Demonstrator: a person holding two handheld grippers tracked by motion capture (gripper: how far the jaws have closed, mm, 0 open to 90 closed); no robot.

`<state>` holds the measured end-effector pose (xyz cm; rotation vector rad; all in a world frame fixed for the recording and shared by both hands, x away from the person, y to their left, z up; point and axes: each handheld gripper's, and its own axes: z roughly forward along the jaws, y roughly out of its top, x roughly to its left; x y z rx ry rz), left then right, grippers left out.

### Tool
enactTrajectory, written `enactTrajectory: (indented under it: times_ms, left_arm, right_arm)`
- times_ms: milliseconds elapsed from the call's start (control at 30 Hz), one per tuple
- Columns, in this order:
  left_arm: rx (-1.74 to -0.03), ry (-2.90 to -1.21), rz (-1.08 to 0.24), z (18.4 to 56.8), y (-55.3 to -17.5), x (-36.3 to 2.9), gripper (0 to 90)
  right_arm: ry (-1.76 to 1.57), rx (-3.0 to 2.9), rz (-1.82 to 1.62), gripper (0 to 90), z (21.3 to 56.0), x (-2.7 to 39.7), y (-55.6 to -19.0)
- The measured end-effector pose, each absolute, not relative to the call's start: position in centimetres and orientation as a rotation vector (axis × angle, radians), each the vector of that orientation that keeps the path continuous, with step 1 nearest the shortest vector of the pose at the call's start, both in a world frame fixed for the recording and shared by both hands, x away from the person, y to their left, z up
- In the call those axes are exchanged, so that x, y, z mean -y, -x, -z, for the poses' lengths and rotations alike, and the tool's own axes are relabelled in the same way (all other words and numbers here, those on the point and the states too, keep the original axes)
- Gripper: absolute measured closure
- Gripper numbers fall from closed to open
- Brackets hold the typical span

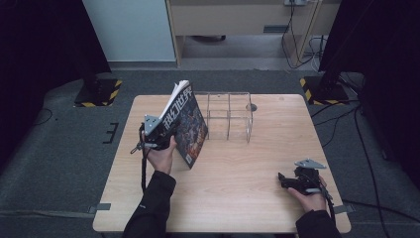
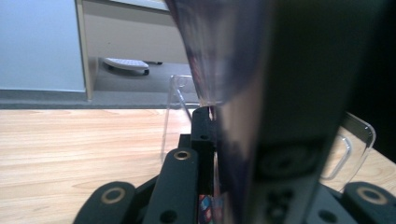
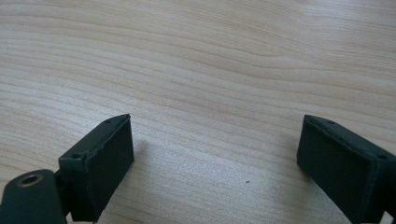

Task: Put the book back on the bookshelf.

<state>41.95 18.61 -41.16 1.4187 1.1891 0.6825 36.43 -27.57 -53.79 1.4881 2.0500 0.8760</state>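
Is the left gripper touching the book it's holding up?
Touching. In the left gripper view the left gripper has its jaws clamped on the book; the high view shows the book held upright off the table.

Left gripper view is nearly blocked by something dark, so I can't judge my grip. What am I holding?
Observer: A book with a dark illustrated cover, clamped in the left tongs and held tilted above the table.
Operator: I see a clear plastic edge behind it. What is that?
Observer: A clear rack with open compartments, standing just right of the book at the table's far side.
Operator: Where is my other hand?
Observer: The right tongs rest low at the table's near right corner, jaws wide apart, nothing between them.
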Motion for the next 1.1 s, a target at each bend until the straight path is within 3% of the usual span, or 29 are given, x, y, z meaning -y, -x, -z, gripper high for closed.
enactTrajectory:
  times_ms: [733,1100]
  left_arm:
    - [-1.168,-1.344,-0.740,38.3,-45.6,-16.3,82.4]
    - [-1.172,-1.319,-0.801,39.4,-47.6,-15.3,82.3]
  right_arm:
    - [-1.481,-2.050,-0.874,11.0,53.8,27.6,-36.5]
    - [-1.479,-2.052,-0.876,10.9,53.8,27.6,-36.5]
